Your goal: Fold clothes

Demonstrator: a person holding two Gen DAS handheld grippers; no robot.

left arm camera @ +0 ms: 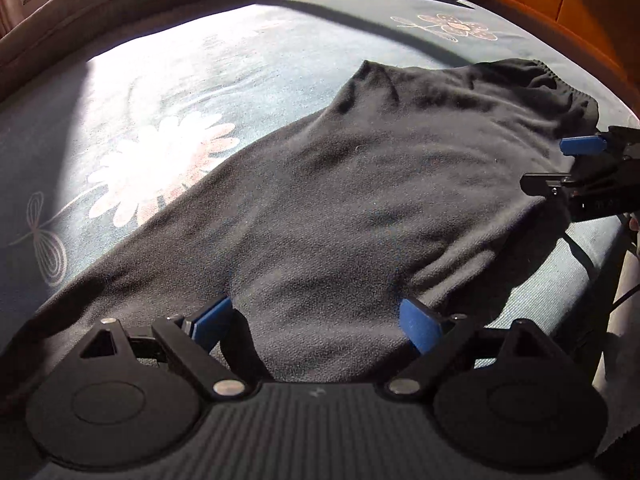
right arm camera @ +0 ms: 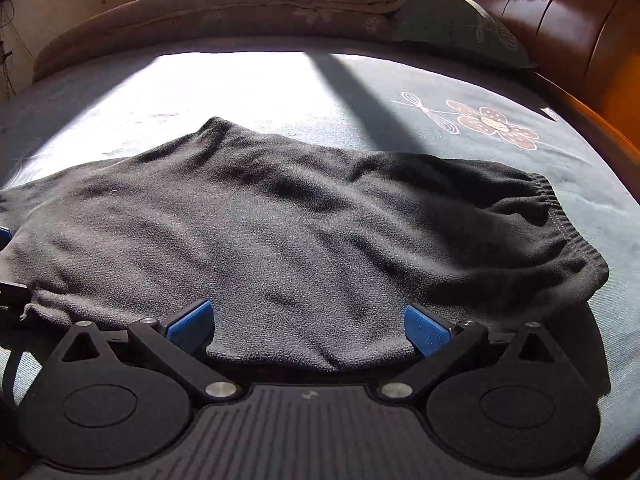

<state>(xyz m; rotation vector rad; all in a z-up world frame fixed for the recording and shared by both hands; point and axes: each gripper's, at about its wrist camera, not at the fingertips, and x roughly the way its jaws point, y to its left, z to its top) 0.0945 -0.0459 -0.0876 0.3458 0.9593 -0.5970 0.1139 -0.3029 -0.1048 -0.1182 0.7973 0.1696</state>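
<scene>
On the flower-printed blue bedsheet [right arm camera: 400,92], beside the wooden headboard [right arm camera: 560,12], we see dark elastic-waisted trousers [right arm camera: 300,220] spread flat; our left gripper [left arm camera: 320,320] and right gripper [right arm camera: 310,322] gape wide over them, gripping nothing.

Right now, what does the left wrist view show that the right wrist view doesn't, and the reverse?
Left wrist only: the right gripper seen from outside at the garment's right edge, and a large sunlit flower print on the sheet.
Right wrist only: a pillow, the rolled quilt along the far edge, and the gathered waistband close up.
Both: the dark garment spread on the blue sheet, wooden headboard, open jaws.
</scene>
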